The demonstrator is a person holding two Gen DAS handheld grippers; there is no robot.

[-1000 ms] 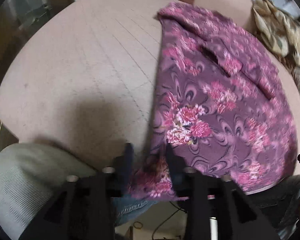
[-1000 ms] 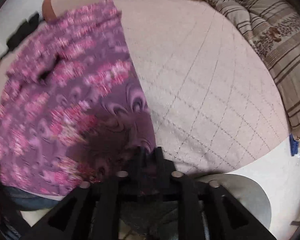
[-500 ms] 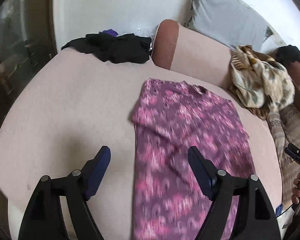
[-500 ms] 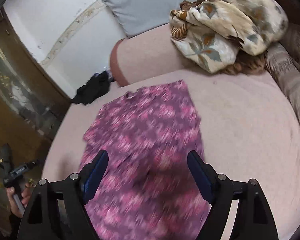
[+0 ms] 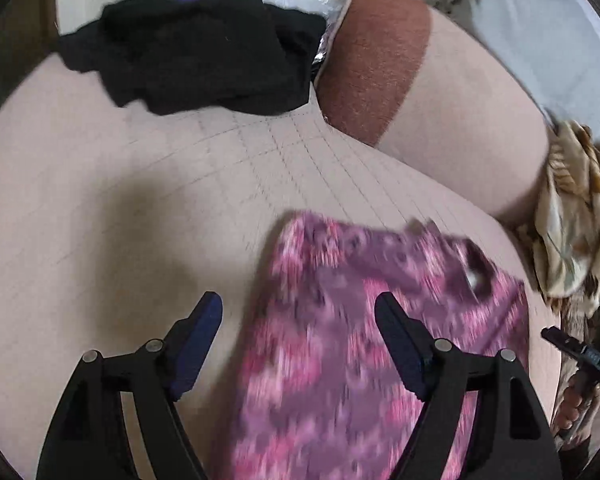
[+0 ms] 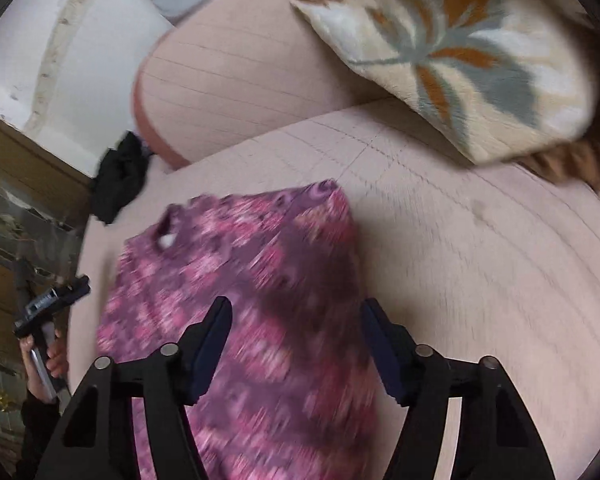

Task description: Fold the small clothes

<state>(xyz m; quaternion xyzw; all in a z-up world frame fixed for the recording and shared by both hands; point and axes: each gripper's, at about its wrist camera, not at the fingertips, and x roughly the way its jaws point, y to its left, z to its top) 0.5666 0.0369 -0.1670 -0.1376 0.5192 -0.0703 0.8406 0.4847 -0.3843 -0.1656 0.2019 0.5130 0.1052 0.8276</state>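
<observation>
A purple garment with pink flowers (image 5: 364,320) lies flat on the pale pink quilted bed (image 5: 140,208), its neck opening at the far end; it also shows in the right wrist view (image 6: 260,280). My left gripper (image 5: 298,312) is open and empty, held above the garment's far left edge. My right gripper (image 6: 296,316) is open and empty above the garment's right side. Both views are blurred by motion.
A black clothes heap (image 5: 204,52) lies at the far left of the bed. A pink bolster (image 5: 440,92) lies behind the garment. A floral blanket (image 6: 460,52) is piled at the right. The other gripper's handle (image 6: 48,308) shows at the left.
Both grippers let go of the garment's near hem and opened. They then rose and moved forward toward the garment's far end, which looms closer now.
</observation>
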